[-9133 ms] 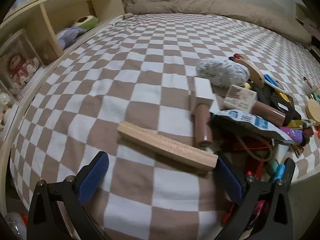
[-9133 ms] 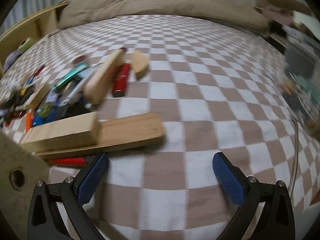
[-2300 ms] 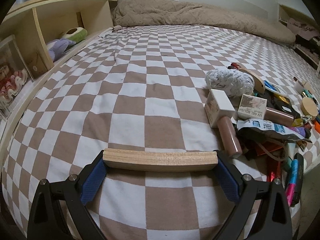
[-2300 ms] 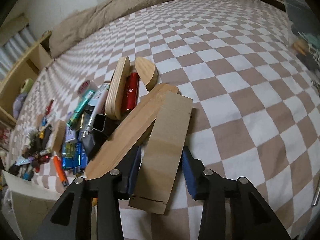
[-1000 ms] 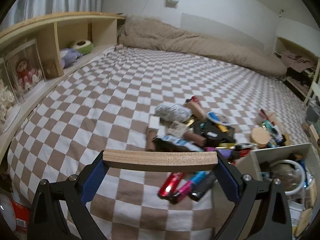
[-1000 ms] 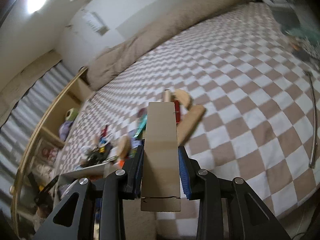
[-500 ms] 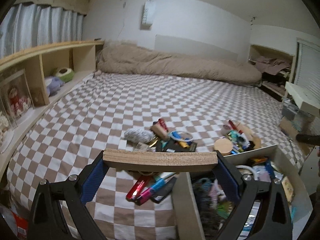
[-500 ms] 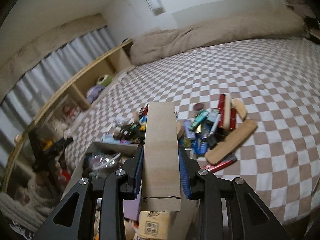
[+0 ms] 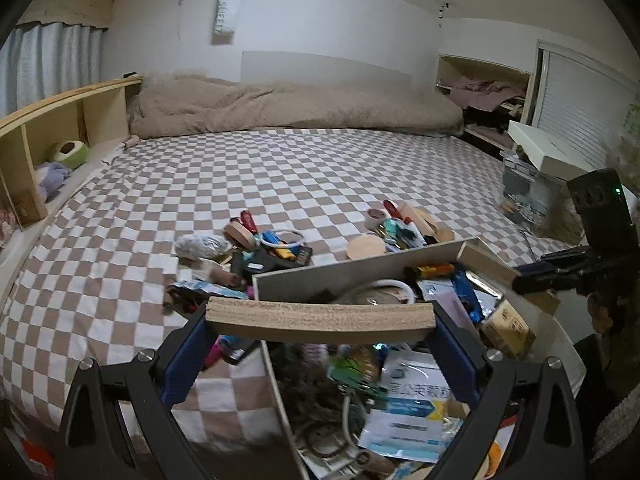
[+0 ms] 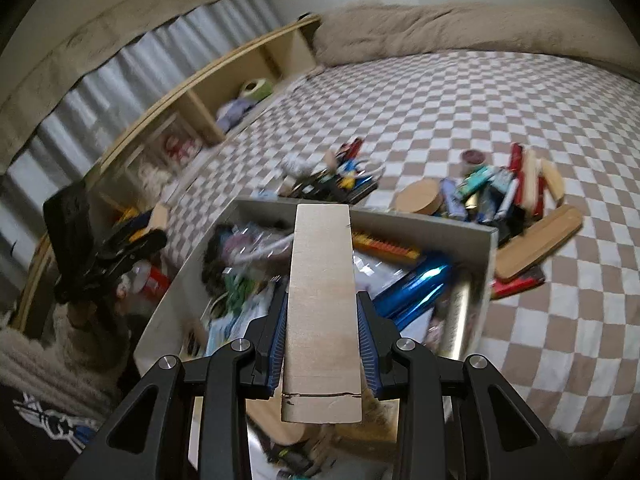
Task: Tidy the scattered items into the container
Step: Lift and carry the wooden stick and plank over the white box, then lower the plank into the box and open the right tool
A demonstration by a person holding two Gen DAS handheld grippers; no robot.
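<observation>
Left tool [image 9: 320, 354] grips a block [image 9: 320, 317], right tool [image 10: 322, 344] a plank [image 10: 322, 304], both over the box [image 10: 420, 226]; clutter [image 9: 256, 252] remains mid-frame on the bed [image 9: 280, 168].

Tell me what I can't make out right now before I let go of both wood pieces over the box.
- Box floor, both views: buried under clutter.
- Landing spot under the flat board, right wrist: the board covers it.
- Items behind the wood strip, left wrist: blocked.
- Pile on the bed, right wrist: motion-blurred, labels unreadable.
</observation>
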